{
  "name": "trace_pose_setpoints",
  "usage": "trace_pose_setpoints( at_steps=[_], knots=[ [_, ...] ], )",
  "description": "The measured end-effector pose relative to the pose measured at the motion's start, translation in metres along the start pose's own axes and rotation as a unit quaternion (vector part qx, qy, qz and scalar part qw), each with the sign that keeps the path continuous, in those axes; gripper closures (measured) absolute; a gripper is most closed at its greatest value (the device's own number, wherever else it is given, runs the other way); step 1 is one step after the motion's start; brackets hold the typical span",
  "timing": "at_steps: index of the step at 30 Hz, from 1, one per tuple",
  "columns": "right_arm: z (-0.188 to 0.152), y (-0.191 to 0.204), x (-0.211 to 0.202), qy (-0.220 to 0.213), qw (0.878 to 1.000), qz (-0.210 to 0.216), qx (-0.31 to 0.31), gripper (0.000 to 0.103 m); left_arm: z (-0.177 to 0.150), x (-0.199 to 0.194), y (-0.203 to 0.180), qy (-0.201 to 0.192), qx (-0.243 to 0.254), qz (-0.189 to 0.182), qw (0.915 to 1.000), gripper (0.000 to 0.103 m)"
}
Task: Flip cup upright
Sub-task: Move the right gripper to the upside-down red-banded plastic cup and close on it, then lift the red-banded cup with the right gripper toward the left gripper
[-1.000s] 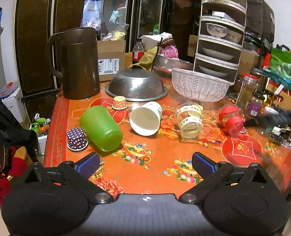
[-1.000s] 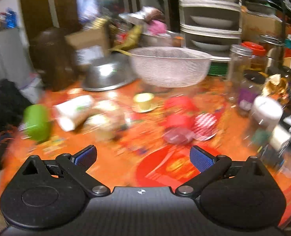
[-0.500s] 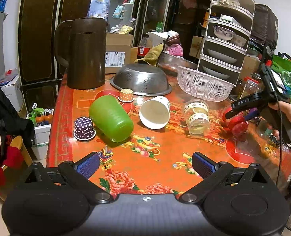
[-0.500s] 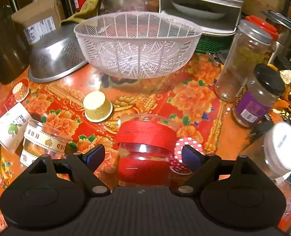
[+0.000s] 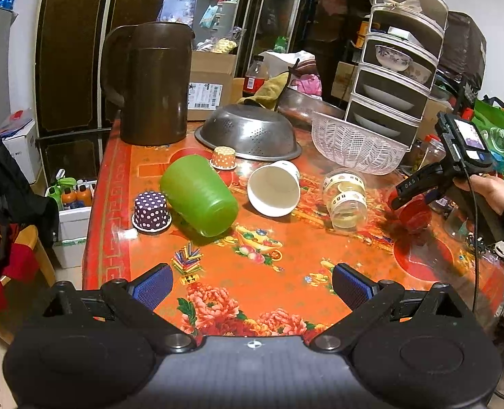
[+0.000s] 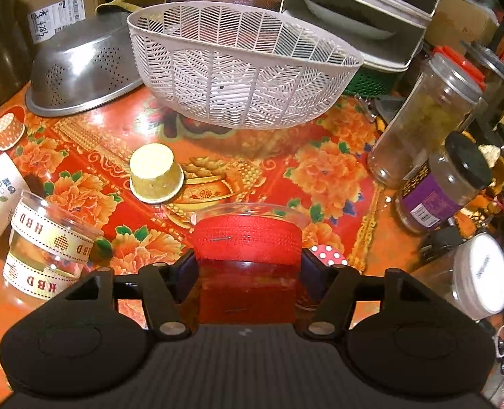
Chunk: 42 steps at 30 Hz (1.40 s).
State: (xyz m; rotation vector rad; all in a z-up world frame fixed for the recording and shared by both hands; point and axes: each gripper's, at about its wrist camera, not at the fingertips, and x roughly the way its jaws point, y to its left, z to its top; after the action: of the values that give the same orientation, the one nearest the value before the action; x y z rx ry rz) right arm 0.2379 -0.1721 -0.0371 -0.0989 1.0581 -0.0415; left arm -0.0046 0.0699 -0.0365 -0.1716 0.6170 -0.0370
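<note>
1. The red-banded clear cup (image 6: 248, 255) lies on its side on the desk (image 6: 337, 177), at about 3 o'clock on the desk in the left wrist view (image 5: 413, 213), its open rim pointing away toward the white lattice basket (image 6: 238, 68) at 12 o'clock in the right wrist view.
2. The right tongs (image 6: 248, 272) are pinching this cup across its body, one pad on each flank at 9 and 3 o'clock; the grip appears to sit behind the red band, toward the base.
3. To do the step well, lift a little first so the rim clears the desk, then roll the wrist so the rim swings up to 12 o'clock and the base goes down.
4. Keep the squeeze light but firm: the thin clear wall will likely flex and could slip or buckle.
5. Mind the near neighbours: a red polka-dot paper cup (image 6: 330, 255) just beside it at 3 o'clock, a yellow paper cup (image 6: 155, 173) at 11 o'clock, and the "HBD" ribbon cup (image 6: 47, 259) at 9 o'clock.
6. Set the base flat on a bare patch before releasing.
7. The left tongs (image 5: 252, 284) are spread wide and empty, well apart from the cup at the near edge of the desk; the green cup (image 5: 199, 196) and white paper cup (image 5: 274, 189) lie beyond them.
</note>
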Motion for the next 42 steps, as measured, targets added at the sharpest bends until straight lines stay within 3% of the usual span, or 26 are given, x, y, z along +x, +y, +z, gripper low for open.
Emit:
trace_pose_setpoints(
  at_steps=[8, 11, 16, 22, 27, 42],
  knots=[
    [-0.013, 0.001, -0.068, -0.057, 0.998, 0.030, 0.005, 0.041, -0.001, -0.007, 0.004, -0.015, -0.009, -0.005, 0.9998, 0.002],
    [-0.034, 0.008, -0.113, -0.081, 0.993, 0.085, 0.003, 0.041, -0.001, -0.009, 0.004, -0.011, -0.012, -0.009, 0.9998, 0.002],
    [-0.100, 0.049, -0.171, -0.093, 0.980, 0.177, -0.019, 0.040, -0.004, -0.015, 0.008, -0.004, -0.024, -0.005, 0.9997, 0.002],
    [-0.159, 0.091, -0.155, -0.050, 0.969, 0.243, -0.017, 0.040, -0.011, -0.013, 0.020, 0.026, -0.053, -0.039, 0.9975, 0.002],
    [-0.170, 0.100, -0.134, -0.035, 0.965, 0.259, -0.008, 0.040, -0.022, -0.003, 0.022, 0.063, -0.059, -0.051, 0.9950, 0.002],
    [-0.189, 0.097, -0.118, -0.035, 0.960, 0.277, -0.004, 0.031, -0.023, 0.024, -0.002, 0.117, -0.078, -0.078, 0.9869, 0.002]
  ],
)
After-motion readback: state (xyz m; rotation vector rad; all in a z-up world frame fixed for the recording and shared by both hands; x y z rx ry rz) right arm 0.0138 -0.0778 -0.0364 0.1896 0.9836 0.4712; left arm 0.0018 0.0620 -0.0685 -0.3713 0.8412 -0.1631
